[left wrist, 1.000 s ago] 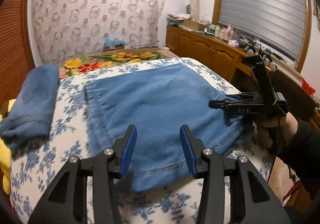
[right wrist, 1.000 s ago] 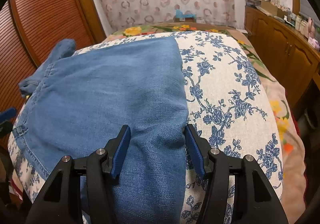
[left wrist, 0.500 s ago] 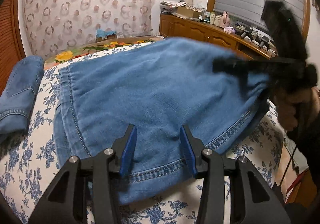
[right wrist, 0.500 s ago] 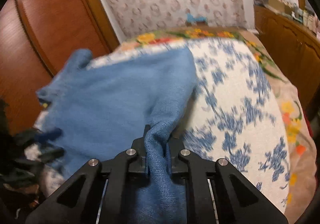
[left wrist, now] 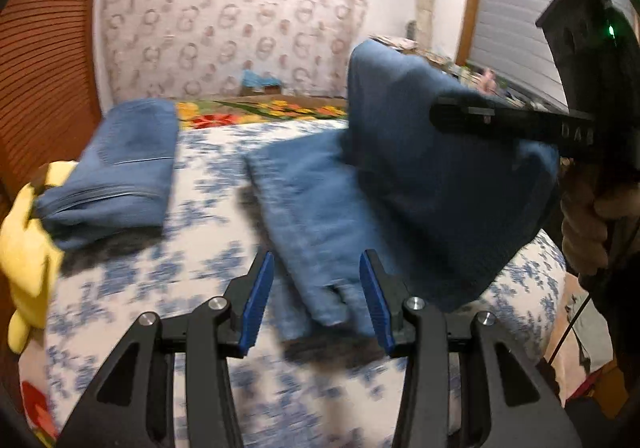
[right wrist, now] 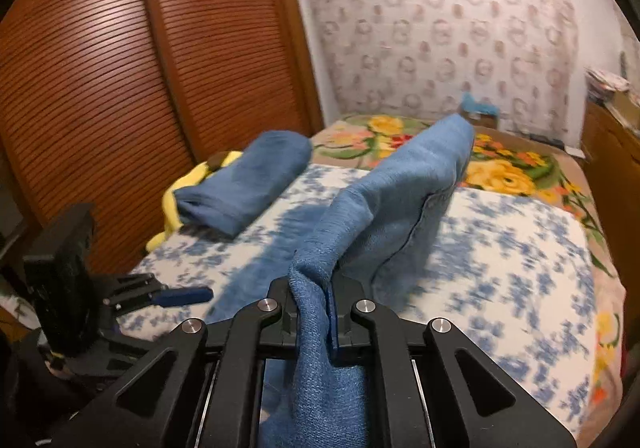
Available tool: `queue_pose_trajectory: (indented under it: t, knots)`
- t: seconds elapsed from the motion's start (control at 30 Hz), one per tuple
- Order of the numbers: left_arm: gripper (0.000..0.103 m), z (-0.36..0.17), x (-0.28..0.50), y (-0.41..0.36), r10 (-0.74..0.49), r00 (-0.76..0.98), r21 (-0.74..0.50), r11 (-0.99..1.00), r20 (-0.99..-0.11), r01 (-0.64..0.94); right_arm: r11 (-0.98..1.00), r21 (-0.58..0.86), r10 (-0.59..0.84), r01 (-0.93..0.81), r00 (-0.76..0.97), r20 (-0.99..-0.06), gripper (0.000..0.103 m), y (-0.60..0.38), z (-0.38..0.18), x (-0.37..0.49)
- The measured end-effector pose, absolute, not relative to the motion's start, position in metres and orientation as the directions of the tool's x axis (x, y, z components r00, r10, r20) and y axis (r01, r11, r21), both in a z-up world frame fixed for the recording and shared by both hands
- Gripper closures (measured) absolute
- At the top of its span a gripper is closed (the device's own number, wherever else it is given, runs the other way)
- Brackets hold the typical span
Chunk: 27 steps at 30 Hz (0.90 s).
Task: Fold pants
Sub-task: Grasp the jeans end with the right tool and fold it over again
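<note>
Blue denim pants [left wrist: 420, 187] lie partly on the floral bed sheet [left wrist: 200, 248], one side lifted into the air. My right gripper [right wrist: 316, 322] is shut on a bunched fold of the pants [right wrist: 404, 183] and holds it above the bed; it shows at the right of the left wrist view [left wrist: 438, 113]. My left gripper [left wrist: 316, 298] is open and empty, low over the near edge of the pants that rests on the bed. It also shows at the left of the right wrist view [right wrist: 188, 295].
A folded pair of jeans [left wrist: 116, 171] lies at the left on a yellow item [left wrist: 28, 248]. A slatted wooden wardrobe [right wrist: 120, 87] stands left of the bed. A colourful flowered blanket [right wrist: 504, 163] covers the far end. Wooden cabinets [right wrist: 612, 151] line the right.
My right gripper closed on the pants and lifted that side up and across the bed. My left gripper stayed open and drew back toward the near edge.
</note>
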<state>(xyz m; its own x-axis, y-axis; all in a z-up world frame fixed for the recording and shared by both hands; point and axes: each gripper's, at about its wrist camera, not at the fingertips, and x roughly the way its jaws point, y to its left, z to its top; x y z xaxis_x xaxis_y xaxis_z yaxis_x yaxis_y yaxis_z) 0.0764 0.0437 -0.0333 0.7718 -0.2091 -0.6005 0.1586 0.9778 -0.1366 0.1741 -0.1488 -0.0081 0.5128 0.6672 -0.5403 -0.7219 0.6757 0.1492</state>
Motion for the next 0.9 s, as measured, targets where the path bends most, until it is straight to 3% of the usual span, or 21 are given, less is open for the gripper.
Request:
queue_pose_trajectory:
  t: [0.37, 0.47, 0.57, 0.63, 0.77, 0.9]
  knots:
    - [0.059, -0.038, 0.056, 0.109, -0.128, 0.806, -0.175, 0.984, -0.578, 0.03, 0.609, 0.171, 0.665, -0.775, 0.381, -0.643, 0.097, -0.059, -0.066, 0.17]
    - [0.059, -0.038, 0.056, 0.112, -0.125, 0.807, -0.177, 0.984, -0.577, 0.026, 0.612, 0.185, 0.647, -0.769, 0.352, -0.676, 0.09, -0.049, -0.079, 0.17]
    - [0.059, -0.038, 0.057, 0.111, -0.132, 0.808, -0.181, 0.983, -0.573, 0.032, 0.598, 0.227, 0.676, -0.768, 0.332, -0.658, 0.073, -0.054, -0.067, 0.168]
    - [0.059, -0.035, 0.059, 0.108, -0.145, 0.811, -0.188, 0.981, -0.567, 0.044, 0.603, 0.204, 0.679, -0.771, 0.362, -0.639, 0.069, -0.061, -0.05, 0.166]
    - [0.059, -0.026, 0.069, 0.095, -0.183, 0.815, -0.206, 0.975, -0.55, 0.081, 0.625, 0.166, 0.678, -0.763, 0.425, -0.6, 0.051, -0.086, -0.017, 0.171]
    - [0.059, -0.029, 0.085, 0.078, -0.227, 0.794, -0.22, 0.968, -0.565, 0.121, 0.694, 0.071, 0.609, -0.716, 0.532, -0.588, 0.042, -0.108, -0.004, 0.189]
